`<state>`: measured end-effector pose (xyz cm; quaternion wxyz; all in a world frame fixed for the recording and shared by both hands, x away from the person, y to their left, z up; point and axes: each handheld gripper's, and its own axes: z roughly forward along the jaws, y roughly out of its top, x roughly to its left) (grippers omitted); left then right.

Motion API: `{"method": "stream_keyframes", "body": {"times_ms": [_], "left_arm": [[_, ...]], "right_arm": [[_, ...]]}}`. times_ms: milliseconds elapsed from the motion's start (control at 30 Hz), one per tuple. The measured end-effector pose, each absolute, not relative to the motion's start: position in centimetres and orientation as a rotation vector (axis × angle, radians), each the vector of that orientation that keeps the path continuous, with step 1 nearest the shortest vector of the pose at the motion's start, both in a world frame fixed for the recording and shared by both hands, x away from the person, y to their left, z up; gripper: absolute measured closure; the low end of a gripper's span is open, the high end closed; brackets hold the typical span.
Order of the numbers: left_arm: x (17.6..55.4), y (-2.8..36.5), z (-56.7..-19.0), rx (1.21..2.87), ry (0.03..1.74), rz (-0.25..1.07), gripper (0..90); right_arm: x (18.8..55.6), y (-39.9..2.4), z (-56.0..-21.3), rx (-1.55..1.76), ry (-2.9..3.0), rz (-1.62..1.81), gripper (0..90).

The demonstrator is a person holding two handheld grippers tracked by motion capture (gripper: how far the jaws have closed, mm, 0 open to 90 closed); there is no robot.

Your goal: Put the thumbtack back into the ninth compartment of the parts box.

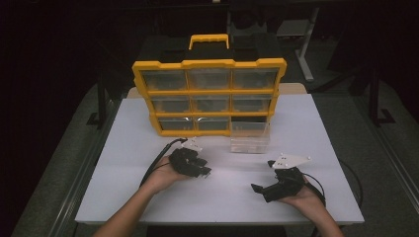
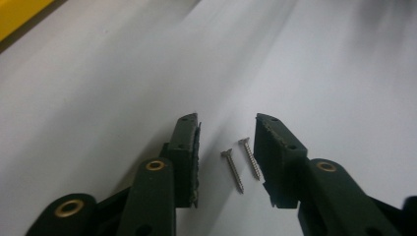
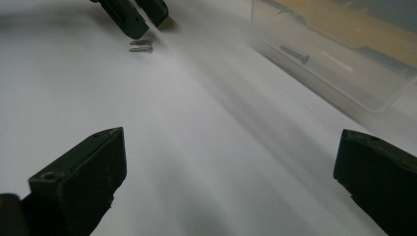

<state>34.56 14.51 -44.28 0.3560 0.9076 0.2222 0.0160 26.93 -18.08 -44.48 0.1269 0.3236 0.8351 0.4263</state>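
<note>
Two small screws [image 2: 232,170] [image 2: 250,157] lie side by side on the white table [image 1: 123,197], in the gap of my left gripper [image 2: 226,123]. Its pads stand on either side of them, the right pad close to one screw, neither pressing. In the high view the left gripper [image 1: 205,172] sits low on the table left of centre. The right gripper view has the same screws [image 3: 141,45] beside the left gripper's tips [image 3: 142,17]. My right gripper [image 3: 231,157] is wide open with nothing in it, resting at the front right [image 1: 263,176].
A yellow organiser [image 1: 209,96] with clear drawers stands at the back of the table. One clear drawer [image 1: 250,137] is pulled out in front of its lower right slot, with a screw [image 3: 295,54] lying in it. Cables trail from both grippers.
</note>
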Motion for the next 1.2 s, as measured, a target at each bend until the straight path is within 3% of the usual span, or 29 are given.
{"method": "stream_keyframes", "body": {"times_ms": [267, 1200], "left_arm": [[34.61, 14.54, -44.43, 2.367, 0.563, 0.02, 74.0], [34.77, 14.45, -44.78, 2.393, 0.564, 0.015, 87.1]], "right_arm": [[26.92, -18.08, -44.47, 0.941, 2.43, 1.24, 0.0], [26.92, -18.04, -44.48, 0.94, 2.432, 1.238, 0.0]]}}
